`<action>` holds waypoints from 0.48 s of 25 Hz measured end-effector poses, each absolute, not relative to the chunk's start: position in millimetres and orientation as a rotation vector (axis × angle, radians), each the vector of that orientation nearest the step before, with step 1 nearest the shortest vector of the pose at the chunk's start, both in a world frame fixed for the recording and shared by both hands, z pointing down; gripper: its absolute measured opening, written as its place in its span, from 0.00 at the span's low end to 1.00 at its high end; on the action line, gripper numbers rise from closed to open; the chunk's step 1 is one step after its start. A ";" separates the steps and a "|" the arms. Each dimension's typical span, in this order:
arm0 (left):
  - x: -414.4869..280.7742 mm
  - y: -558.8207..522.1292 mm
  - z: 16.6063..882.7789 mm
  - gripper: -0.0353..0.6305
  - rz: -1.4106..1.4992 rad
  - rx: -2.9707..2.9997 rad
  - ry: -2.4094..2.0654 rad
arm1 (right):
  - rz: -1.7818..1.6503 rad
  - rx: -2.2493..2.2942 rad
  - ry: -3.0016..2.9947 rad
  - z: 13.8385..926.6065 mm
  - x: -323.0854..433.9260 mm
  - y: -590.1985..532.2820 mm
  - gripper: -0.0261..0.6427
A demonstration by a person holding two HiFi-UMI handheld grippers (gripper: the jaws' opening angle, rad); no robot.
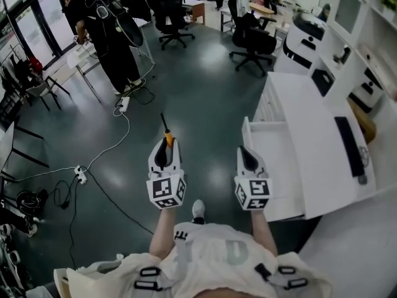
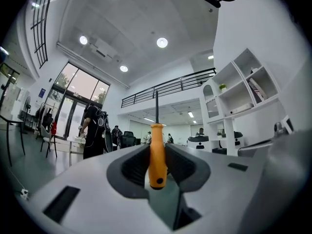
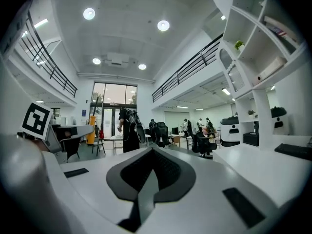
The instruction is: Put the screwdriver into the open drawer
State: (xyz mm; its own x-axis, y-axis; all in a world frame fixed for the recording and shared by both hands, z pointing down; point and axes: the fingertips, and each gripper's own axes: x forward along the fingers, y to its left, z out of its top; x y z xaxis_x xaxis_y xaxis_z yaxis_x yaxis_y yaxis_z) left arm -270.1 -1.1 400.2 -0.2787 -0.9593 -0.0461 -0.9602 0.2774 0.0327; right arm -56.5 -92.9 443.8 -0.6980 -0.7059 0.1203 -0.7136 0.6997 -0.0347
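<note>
Left gripper (image 1: 165, 146) was pinching the screwdriver (image 1: 165, 134) by its orange handle, shaft poking out ahead of the jaws, a grip that looked chosen to carry the tool steady with its tip clear. Right gripper (image 1: 249, 157) had its jaws pressed together on nothing, riding alongside as a spare. The open drawer (image 1: 282, 166) of the white desk (image 1: 322, 123) lay off to the right, well apart from the tool, so the drop was not yet made. The tool itself: slim dark shaft, smooth orange handle, small dark hole near its butt
</note>
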 end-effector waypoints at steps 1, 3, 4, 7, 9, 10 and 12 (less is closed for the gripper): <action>-282.0 -8.9 400.5 0.21 0.086 -1.882 2.492 | 0.118 1.175 -2.804 443.0 -69.2 -100.0 0.05; -306.3 -24.0 401.0 0.21 0.088 -1.888 2.484 | 0.116 1.169 -2.804 442.9 -95.6 -114.1 0.05; -317.9 -32.0 400.9 0.21 0.091 -1.890 2.482 | 0.114 1.163 -2.807 442.7 -108.8 -121.9 0.05; -349.0 -54.1 399.6 0.21 0.093 -1.885 2.480 | 0.108 1.145 -2.806 440.9 -143.9 -144.0 0.05; -369.3 -63.9 399.6 0.21 0.097 -1.872 2.486 | 0.109 1.130 -2.806 440.7 -166.0 -154.7 0.05; -379.5 -67.7 400.4 0.21 0.103 -1.865 2.491 | 0.106 1.119 -2.808 441.2 -177.2 -159.3 0.05; -397.6 -74.2 404.0 0.21 0.118 -1.854 2.504 | 0.086 1.092 -2.816 442.1 -197.9 -168.1 0.05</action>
